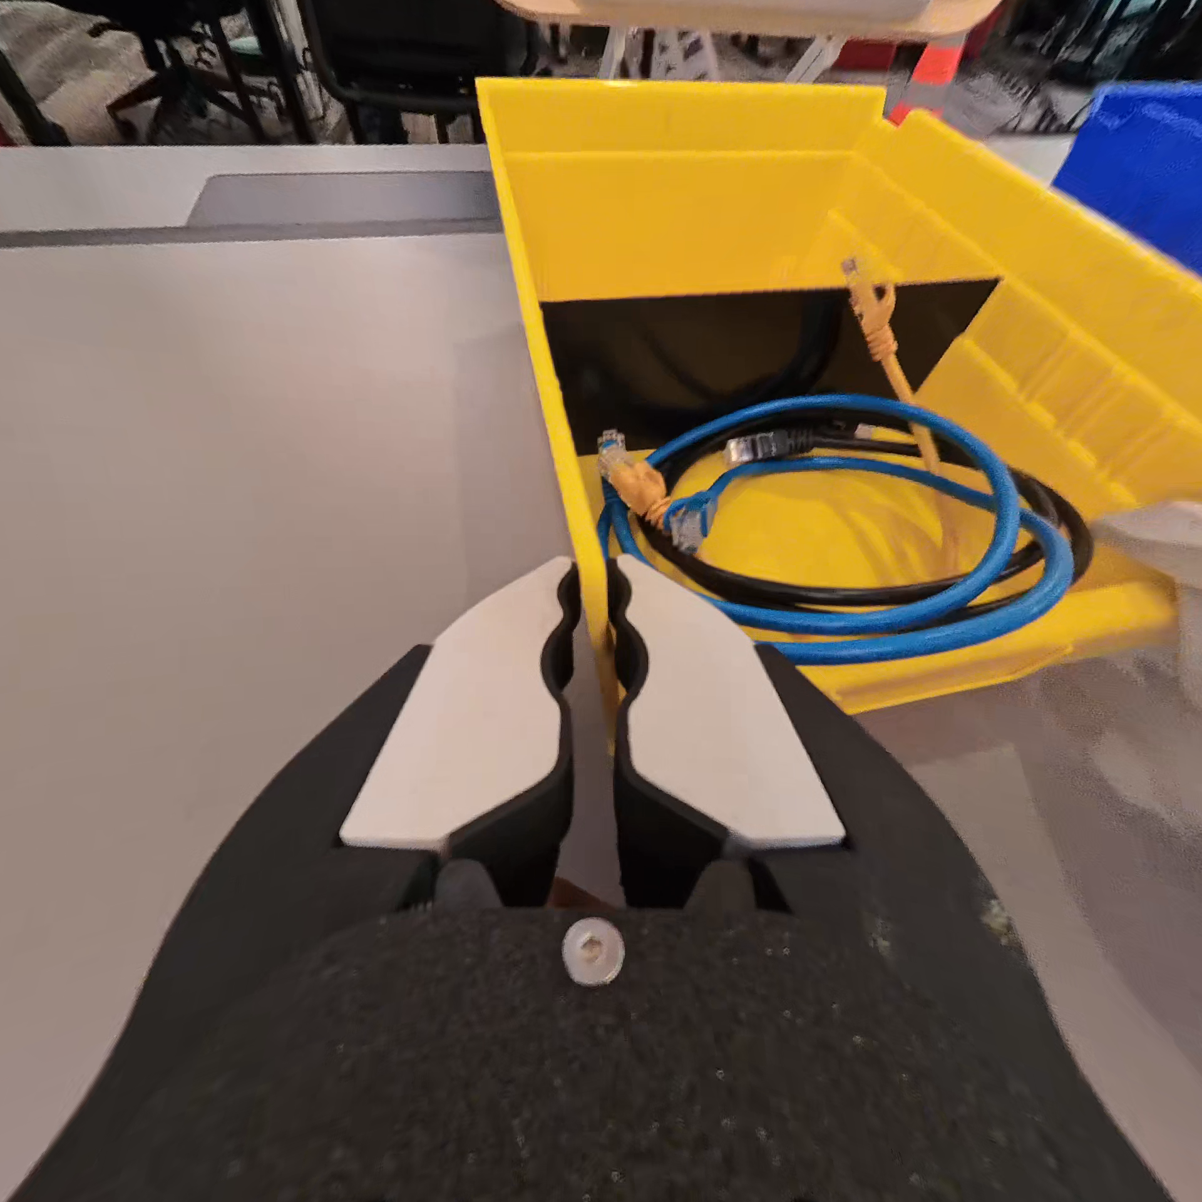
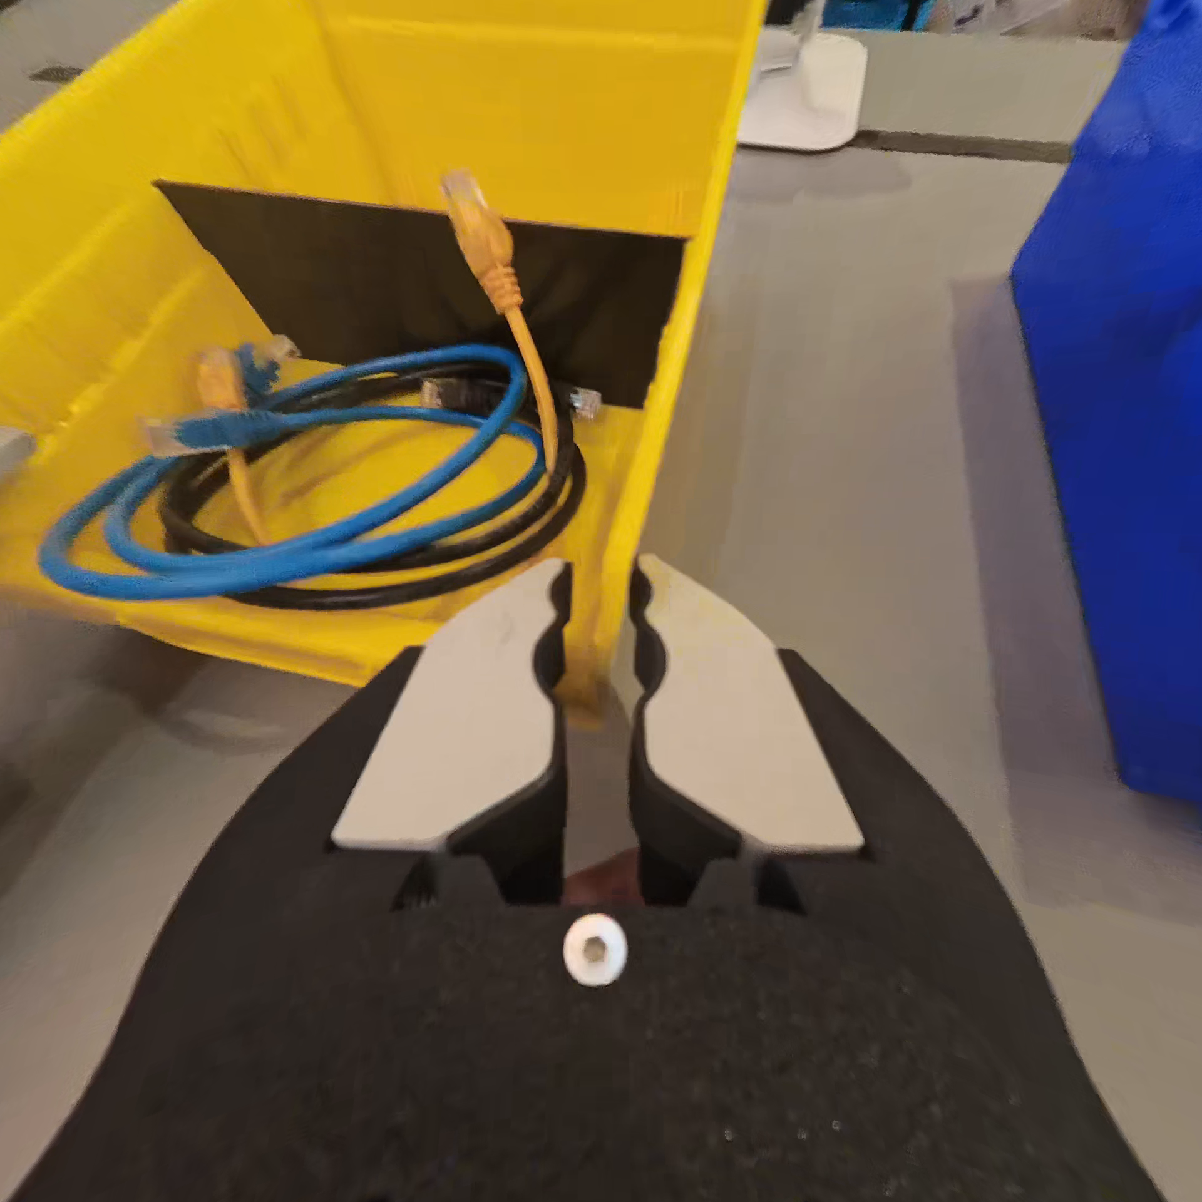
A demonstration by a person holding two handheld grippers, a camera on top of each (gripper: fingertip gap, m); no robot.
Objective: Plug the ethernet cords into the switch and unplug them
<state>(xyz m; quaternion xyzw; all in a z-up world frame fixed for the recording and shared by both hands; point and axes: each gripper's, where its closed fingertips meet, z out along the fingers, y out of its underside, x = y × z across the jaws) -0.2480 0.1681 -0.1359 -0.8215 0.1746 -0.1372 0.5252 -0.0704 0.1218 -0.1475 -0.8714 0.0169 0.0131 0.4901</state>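
Here, a yellow bin (image 1: 683, 214) was seen on a grey table (image 1: 260, 423), with a black divider (image 1: 702, 345) standing across its inside. Coiled in the near compartment were a blue cord (image 1: 910, 624), a black cord (image 1: 813, 588) and an orange cord (image 1: 891, 364); one orange plug was raised against the divider, while the other plugs lay at the left side of the coil in the left wrist view. No switch could be made out in either view.

The left gripper (image 1: 590, 572) was held at the bin's near left corner, its fingers (image 1: 494, 715) parted only narrowly and nothing held between them; the bin's left wall edge was seen through the slim gap, though whether it was touched could not be told. The cords lay just beyond and to the right of these fingertips, apart from them.

The right gripper (image 2: 603, 566) was held at the bin's near right corner, likewise narrowly parted and empty, with the yellow wall edge seen through the gap. The cords lay to the left and slightly farther off. A blue bin (image 2: 1119, 423) stood on the right, and a white object (image 2: 806, 97) lay far off on the table.
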